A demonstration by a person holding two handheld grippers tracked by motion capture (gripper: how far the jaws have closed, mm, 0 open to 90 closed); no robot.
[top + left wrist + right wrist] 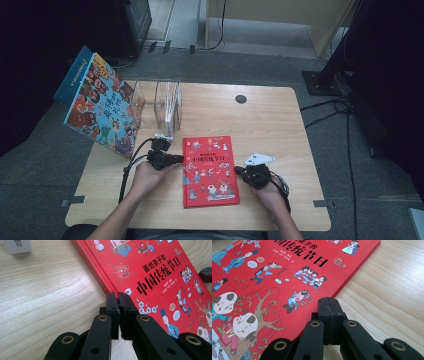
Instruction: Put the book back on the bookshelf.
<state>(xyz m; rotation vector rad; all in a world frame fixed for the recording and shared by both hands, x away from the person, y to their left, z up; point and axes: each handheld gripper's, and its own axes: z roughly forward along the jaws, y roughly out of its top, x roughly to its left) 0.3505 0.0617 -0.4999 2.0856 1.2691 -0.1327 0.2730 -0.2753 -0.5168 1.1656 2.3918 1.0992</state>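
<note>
Had red book (210,171) flat between both closed tongs, left (180,159) and right (237,170), long axis pointing away from me.

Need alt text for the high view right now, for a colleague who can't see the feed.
A person's two hands hold the left gripper and right gripper, both shut, against opposite long edges of a red picture book lying flat on a wooden table. Behind stand a clear acrylic book stand and, leaning at the left, a colourful picture book.
</note>
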